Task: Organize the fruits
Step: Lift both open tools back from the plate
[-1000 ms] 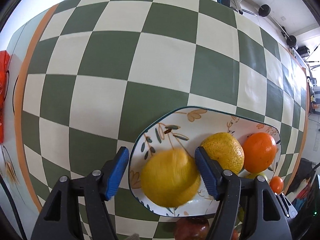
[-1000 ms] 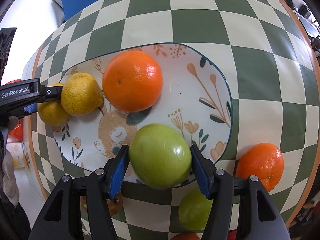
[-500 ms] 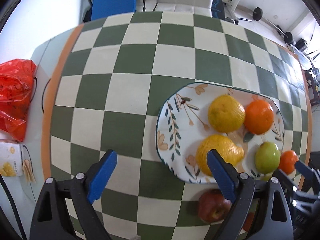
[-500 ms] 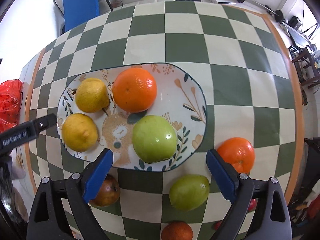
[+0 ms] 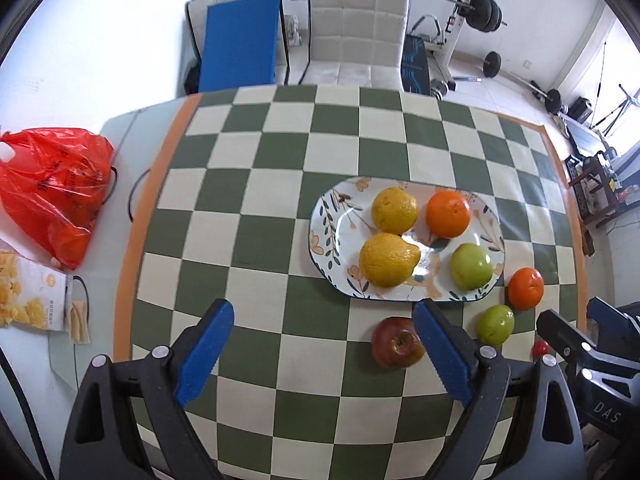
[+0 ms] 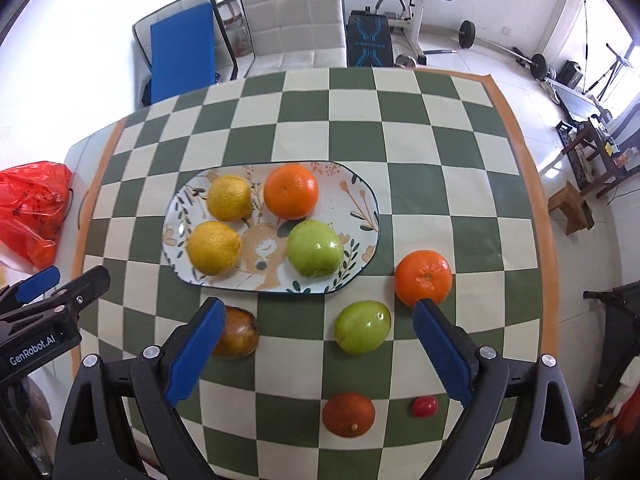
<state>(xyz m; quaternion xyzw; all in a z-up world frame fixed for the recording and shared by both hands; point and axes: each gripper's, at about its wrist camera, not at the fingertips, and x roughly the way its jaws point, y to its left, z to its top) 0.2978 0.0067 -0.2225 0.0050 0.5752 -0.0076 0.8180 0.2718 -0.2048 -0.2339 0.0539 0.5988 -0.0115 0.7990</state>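
Both claws gape wide and hold nothing. The left claw [image 5: 324,340], seen at the right wrist view's lower left, reads "GenRobot.AI". The right claw [image 6: 316,344] shows "DAS" at the left wrist view's lower right. The plate [image 6: 360,200], mid-frame on the checkered table [image 6: 420,152], carries two lemons, an orange [image 6: 291,191] and a green apple [image 6: 315,248].

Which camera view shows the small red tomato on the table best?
The right wrist view. There the small red tomato lies whole and unobstructed on a green square, near the dark orange fruit. In the left wrist view only part of it shows, beside the right gripper.
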